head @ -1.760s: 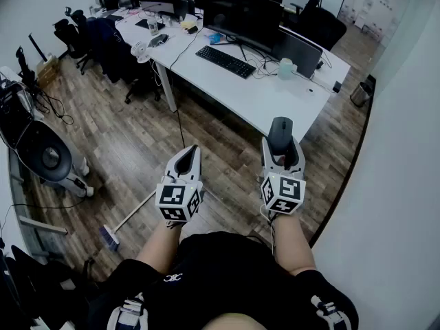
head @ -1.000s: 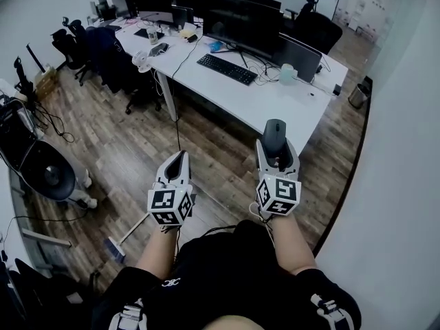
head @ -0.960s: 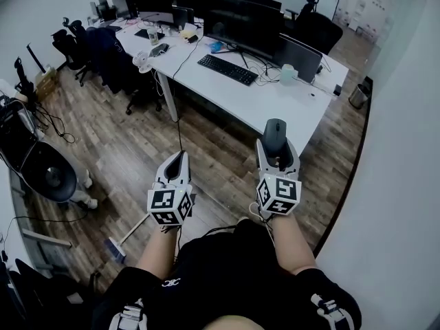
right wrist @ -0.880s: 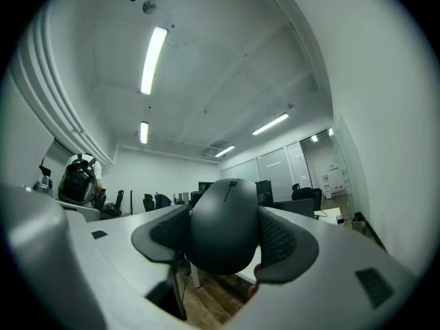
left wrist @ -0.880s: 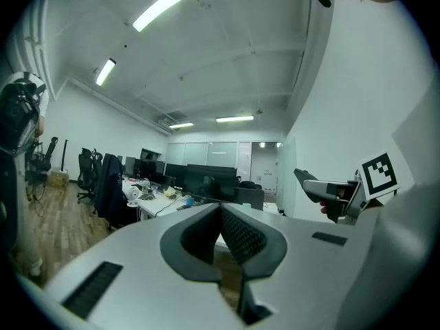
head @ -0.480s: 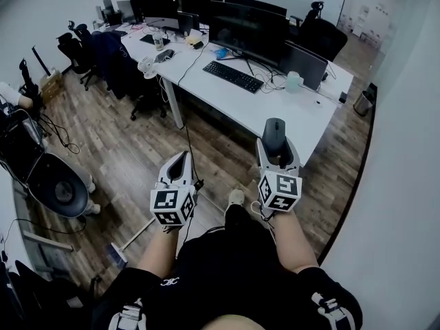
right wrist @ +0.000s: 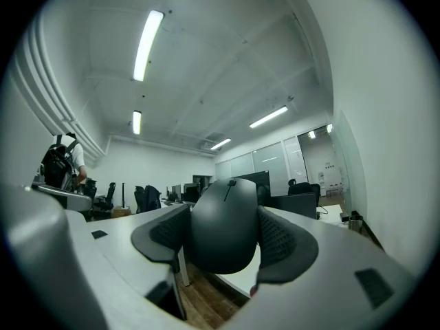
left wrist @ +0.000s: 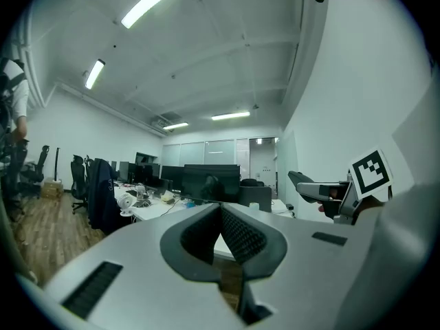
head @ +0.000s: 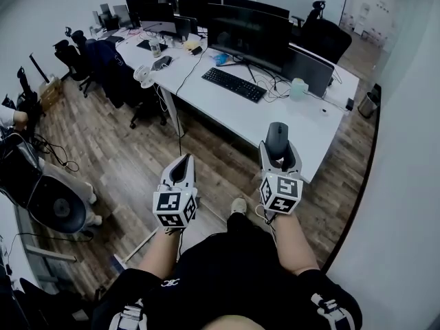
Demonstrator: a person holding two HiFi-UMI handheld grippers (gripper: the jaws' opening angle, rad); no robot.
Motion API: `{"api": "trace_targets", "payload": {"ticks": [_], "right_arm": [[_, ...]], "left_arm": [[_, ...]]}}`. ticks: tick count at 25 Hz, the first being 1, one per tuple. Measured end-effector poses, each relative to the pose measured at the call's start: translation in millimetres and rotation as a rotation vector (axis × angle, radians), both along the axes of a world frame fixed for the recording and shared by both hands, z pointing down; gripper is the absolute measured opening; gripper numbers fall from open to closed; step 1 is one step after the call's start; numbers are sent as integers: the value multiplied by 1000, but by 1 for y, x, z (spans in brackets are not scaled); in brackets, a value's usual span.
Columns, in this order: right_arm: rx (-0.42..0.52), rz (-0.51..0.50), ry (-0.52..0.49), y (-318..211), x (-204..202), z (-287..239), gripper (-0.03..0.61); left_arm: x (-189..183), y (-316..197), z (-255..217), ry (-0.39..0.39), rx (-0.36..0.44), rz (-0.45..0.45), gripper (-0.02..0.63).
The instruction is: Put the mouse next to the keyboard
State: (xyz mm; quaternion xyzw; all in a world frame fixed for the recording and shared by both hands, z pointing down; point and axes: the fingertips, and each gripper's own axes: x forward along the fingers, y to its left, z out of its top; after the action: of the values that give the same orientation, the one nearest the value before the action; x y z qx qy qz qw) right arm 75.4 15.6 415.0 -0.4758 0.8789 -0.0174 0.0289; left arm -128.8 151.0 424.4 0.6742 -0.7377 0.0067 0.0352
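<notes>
A black mouse (head: pixel 277 135) (right wrist: pixel 225 224) sits clamped between the jaws of my right gripper (head: pixel 278 148) (right wrist: pixel 225 236), held in the air just short of the near edge of the white desk (head: pixel 275 105). The black keyboard (head: pixel 234 84) lies further back on that desk, in front of a wide dark monitor (head: pixel 249 28). My left gripper (head: pixel 182 168) (left wrist: pixel 220 234) hangs over the wood floor to the left, jaws shut together and holding nothing. In the left gripper view the right gripper (left wrist: pixel 323 192) shows at the right edge.
A laptop (head: pixel 311 67), a pale green cup (head: pixel 298 89) and loose cables sit at the desk's right end. More desks, monitors and office chairs (head: pixel 110 67) stand behind at left. A white wall (head: pixel 405 150) runs along the right. A black machine (head: pixel 48 201) stands at left.
The head view has shifted a little closer to the desk, and both grippers have come along with it. The mouse stays in the right gripper; the left stays shut.
</notes>
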Motion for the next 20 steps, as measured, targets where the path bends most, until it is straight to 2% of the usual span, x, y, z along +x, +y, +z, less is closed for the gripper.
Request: {"api": "trace_targets", "payload": {"ticks": [20], "right_arm": [[-125,25,28,-279,-81,35,324]], "left_arm": [[-81,-283,22,47,-94,30,12]]}}
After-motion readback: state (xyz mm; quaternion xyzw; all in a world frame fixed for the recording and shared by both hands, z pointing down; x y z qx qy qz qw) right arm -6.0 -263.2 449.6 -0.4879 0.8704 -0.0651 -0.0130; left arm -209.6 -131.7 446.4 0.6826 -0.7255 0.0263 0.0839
